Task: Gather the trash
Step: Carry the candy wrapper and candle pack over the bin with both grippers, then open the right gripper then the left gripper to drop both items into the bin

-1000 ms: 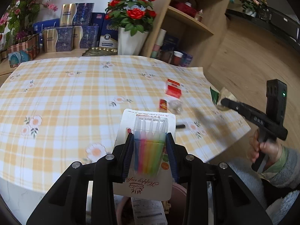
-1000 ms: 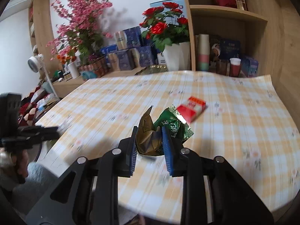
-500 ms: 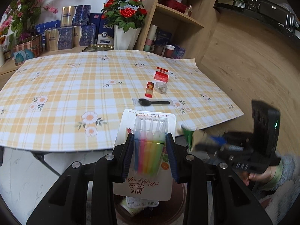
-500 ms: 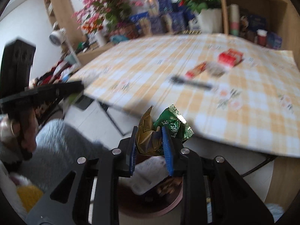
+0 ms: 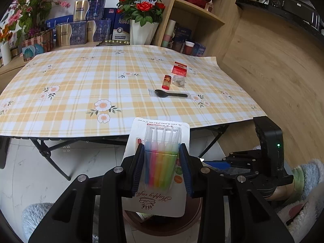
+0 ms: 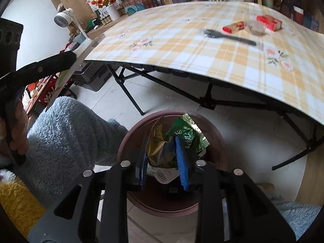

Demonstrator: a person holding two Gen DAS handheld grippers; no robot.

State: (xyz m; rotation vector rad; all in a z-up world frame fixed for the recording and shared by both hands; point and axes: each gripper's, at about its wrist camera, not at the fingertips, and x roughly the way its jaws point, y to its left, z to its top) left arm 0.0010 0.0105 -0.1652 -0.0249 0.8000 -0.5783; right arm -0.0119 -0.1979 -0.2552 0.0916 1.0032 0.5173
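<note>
The right gripper (image 6: 163,158) is being eased open over the bin (image 6: 129,135), the crumpled wrapper (image 6: 174,139) lying loosely between its jaws; the drop seems under way. The candle pack (image 5: 162,162) is being clamped by the left gripper (image 5: 162,167) just above the same bin, likely to be released next. The table edge (image 6: 202,75) is being cleared, with open floor around.
</note>
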